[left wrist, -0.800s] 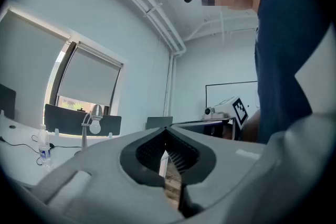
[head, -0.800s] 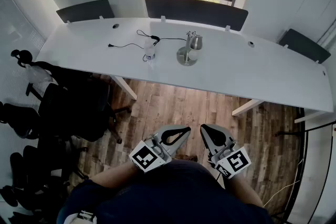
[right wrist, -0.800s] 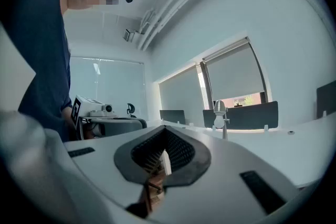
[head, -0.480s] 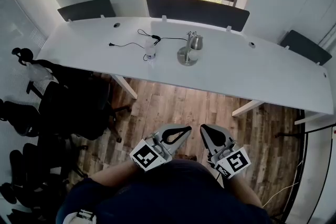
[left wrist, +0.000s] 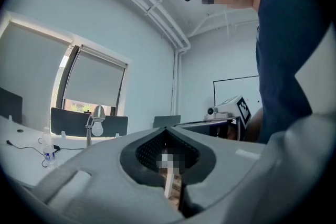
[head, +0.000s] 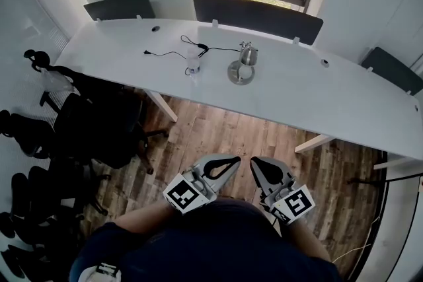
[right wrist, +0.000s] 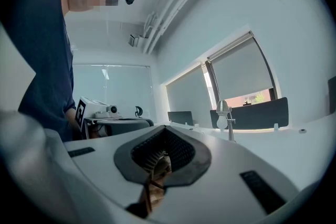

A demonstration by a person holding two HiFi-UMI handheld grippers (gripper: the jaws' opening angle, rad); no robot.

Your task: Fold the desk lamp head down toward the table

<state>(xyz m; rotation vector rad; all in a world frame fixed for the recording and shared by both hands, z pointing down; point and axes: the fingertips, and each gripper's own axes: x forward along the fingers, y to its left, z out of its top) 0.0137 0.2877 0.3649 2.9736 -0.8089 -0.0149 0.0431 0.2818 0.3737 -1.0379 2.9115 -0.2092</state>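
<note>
The left gripper (head: 231, 162) and the right gripper (head: 256, 164) are both fully closed and empty, side by side over the wooden floor (head: 218, 135). The desk lamp (head: 242, 65) stands well ahead of them on the white table (head: 310, 92), head still up.

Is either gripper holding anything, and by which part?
Nothing is held. The left gripper and right gripper are both shut and empty, well short of the desk lamp.
</note>
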